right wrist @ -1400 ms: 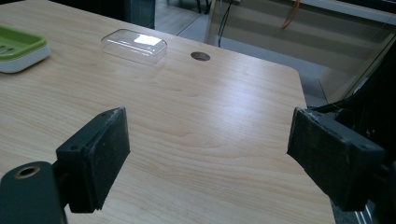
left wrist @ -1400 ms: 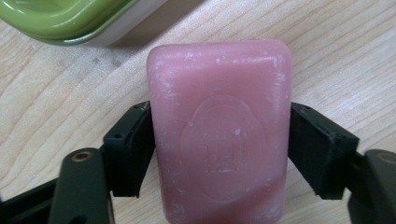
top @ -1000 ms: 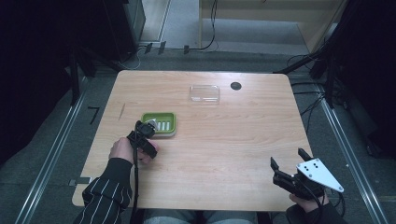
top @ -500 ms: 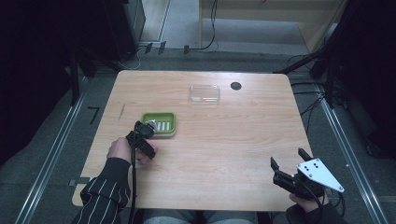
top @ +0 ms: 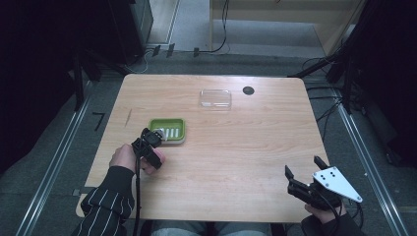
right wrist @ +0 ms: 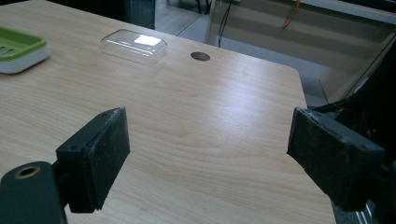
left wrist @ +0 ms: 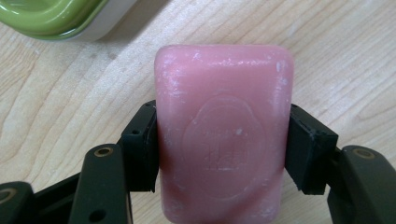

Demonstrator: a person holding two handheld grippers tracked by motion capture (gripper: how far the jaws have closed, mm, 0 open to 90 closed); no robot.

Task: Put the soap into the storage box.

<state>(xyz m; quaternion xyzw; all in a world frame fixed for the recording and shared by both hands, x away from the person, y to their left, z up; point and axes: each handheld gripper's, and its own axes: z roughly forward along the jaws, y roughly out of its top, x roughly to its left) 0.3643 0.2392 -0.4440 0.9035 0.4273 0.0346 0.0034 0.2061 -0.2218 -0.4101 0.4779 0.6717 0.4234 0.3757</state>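
The left gripper clamps a pink soap bar by its two long sides, just in front of the green dish on the table. The right gripper waits wide open near the table's right front corner, well apart from the clear lid.

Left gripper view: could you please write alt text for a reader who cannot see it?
A pink soap bar is clamped between the two black jaws of the left gripper, just above a light wooden table. The corner of a green soap dish shows at the top left.
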